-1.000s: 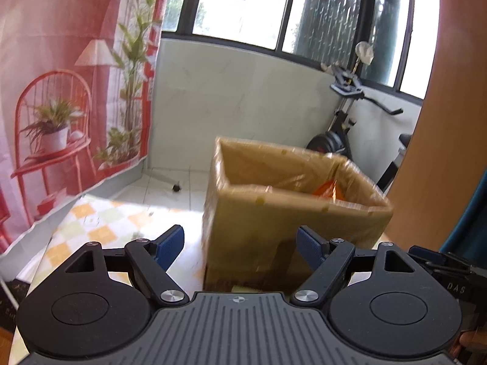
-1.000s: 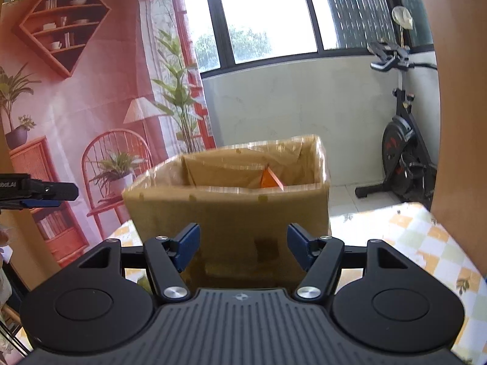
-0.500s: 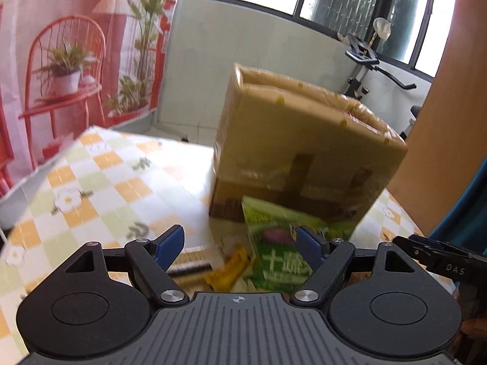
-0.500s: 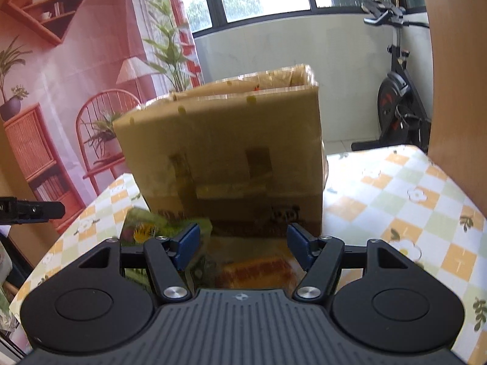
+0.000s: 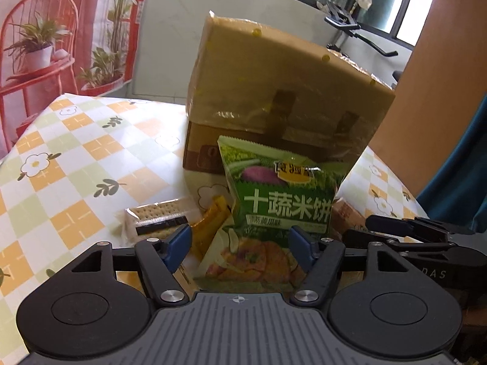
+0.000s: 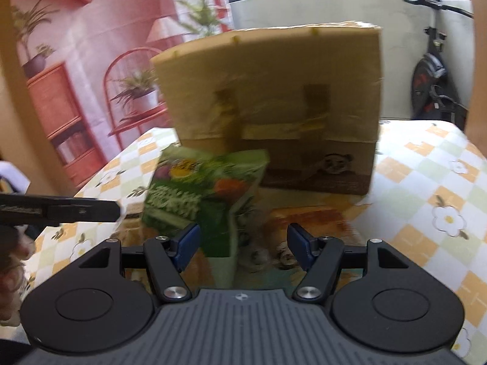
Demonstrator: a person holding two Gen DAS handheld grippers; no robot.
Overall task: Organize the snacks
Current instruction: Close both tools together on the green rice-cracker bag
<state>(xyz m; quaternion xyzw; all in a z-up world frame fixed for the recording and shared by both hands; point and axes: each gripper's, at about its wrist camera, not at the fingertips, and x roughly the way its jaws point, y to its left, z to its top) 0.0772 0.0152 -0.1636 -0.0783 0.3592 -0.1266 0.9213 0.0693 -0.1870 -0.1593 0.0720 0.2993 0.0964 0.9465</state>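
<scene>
A green rice-cracker bag (image 5: pixel 283 203) stands against the front of a tall cardboard box (image 5: pixel 274 91) wrapped in clear film. My left gripper (image 5: pixel 240 248) is low over the table with the bag's lower half between its blue pads. Its jaws are closing, and a gap still shows on the left side. A clear pack of crackers (image 5: pixel 155 216) and a yellow packet (image 5: pixel 210 219) lie just left of the bag. In the blurred right wrist view, my right gripper (image 6: pixel 243 246) is open, with the green bag (image 6: pixel 207 188) ahead and to the left and the box (image 6: pixel 274 97) behind it.
The table wears a cloth (image 5: pixel 76 152) checked in orange and green with flowers. An orange-brown packet (image 6: pixel 307 216) lies flat before the box. An exercise bike (image 6: pixel 435 85) stands behind the table at the right. A printed backdrop hangs at the left.
Both grippers have sunk from the box's open top to the table in front of it. The snacks have come into view. The left jaws stand narrower around the green bag.
</scene>
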